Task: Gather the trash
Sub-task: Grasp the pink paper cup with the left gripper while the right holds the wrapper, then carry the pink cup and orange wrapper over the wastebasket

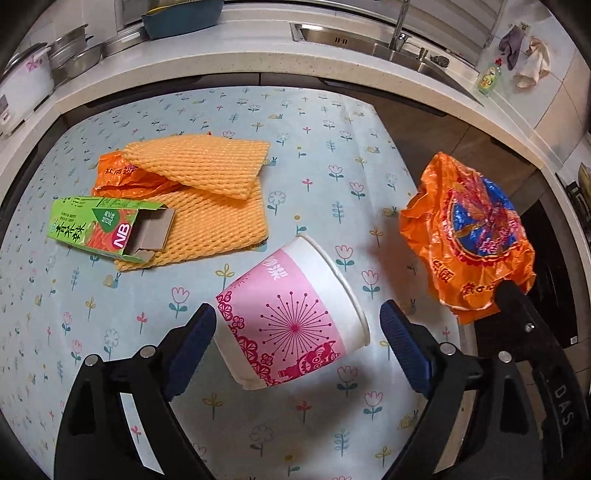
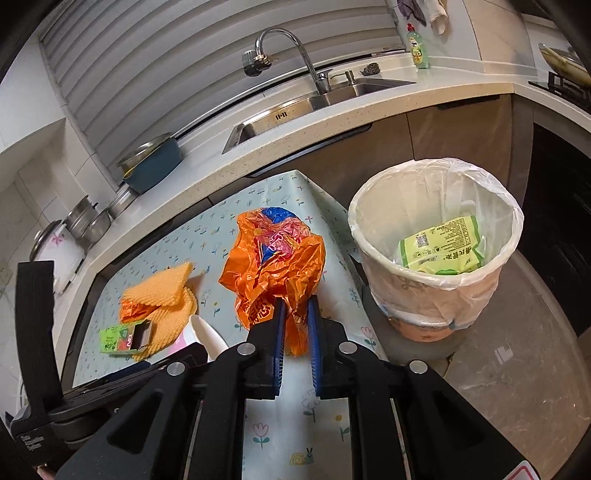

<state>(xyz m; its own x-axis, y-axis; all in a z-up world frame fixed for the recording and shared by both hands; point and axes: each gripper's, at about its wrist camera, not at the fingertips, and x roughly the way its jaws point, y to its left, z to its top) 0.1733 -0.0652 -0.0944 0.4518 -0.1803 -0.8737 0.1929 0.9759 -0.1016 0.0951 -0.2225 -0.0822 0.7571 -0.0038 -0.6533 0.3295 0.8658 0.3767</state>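
Note:
A pink and white paper cup (image 1: 291,314) lies on its side on the flowered tablecloth (image 1: 314,147). My left gripper (image 1: 297,317) is open, its fingers on either side of the cup. My right gripper (image 2: 295,314) is shut on a crumpled orange plastic bag (image 2: 273,258), held above the table's right edge; the bag also shows in the left wrist view (image 1: 469,236). A green carton (image 1: 107,229), orange foam netting (image 1: 207,184) and a second orange bag (image 1: 118,177) lie at the left. The cup's rim (image 2: 207,332) shows in the right wrist view.
A bin lined with a white bag (image 2: 436,236) stands on the floor right of the table, with a green packet (image 2: 439,247) inside. Behind the table runs a counter with a sink (image 2: 295,107), tap, pots (image 1: 74,55) and a blue dish tub (image 1: 181,18).

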